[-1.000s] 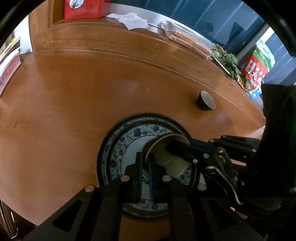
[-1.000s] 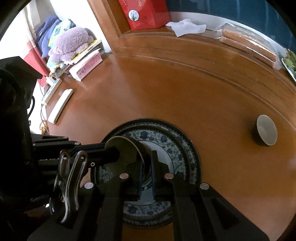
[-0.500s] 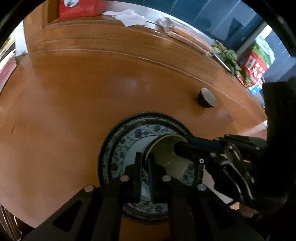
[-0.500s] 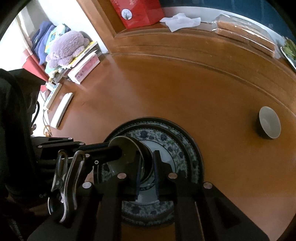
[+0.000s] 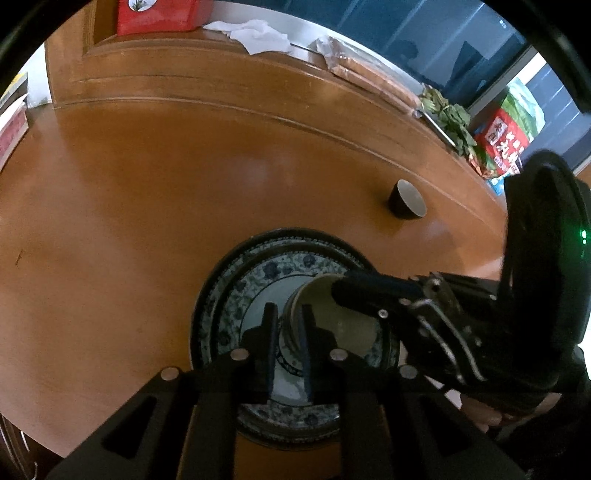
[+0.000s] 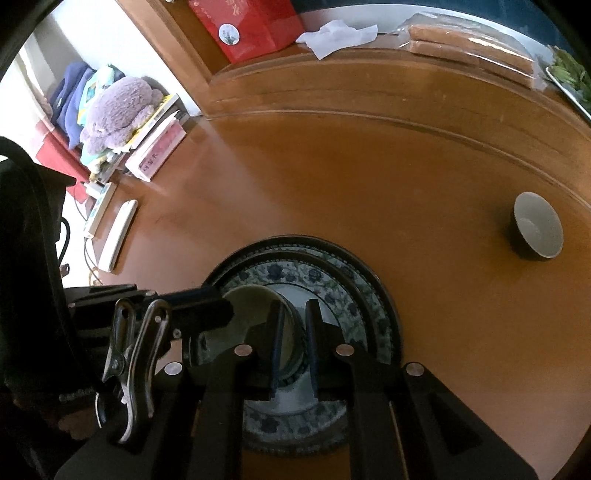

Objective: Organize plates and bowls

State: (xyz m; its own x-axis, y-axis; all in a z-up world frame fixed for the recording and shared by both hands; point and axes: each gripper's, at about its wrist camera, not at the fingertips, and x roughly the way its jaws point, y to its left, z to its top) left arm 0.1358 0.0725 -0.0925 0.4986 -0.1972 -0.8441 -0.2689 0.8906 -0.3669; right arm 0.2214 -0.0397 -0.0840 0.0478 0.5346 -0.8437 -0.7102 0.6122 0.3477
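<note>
A small dark bowl [image 5: 343, 321] with a pale inside sits in the middle of a stack of blue-patterned plates [image 5: 236, 295] on the round wooden table. My left gripper [image 5: 288, 328] straddles the bowl's left rim. Its jaws are opening, and a gap shows on both sides of the rim. In the right wrist view my right gripper [image 6: 294, 325] straddles the opposite wall of the same bowl [image 6: 251, 302], its pads also slightly off it. The plates [image 6: 354, 291] lie flat beneath. A second small bowl [image 6: 537, 230] stands alone to the right.
The second bowl [image 5: 408, 199] stands near the table's raised ring. At the far edge are a red box [image 5: 159, 14], white tissue [image 5: 258, 35], wrapped sticks [image 5: 373, 77] and greens [image 5: 447, 118]. Left of the table lie a plush toy [image 6: 118, 107], books and a power strip [image 6: 118, 232].
Both grippers' fingers, which were pinched on the bowl's rim, have parted a little. The bowl stays on the plates and neither hand has shifted noticeably.
</note>
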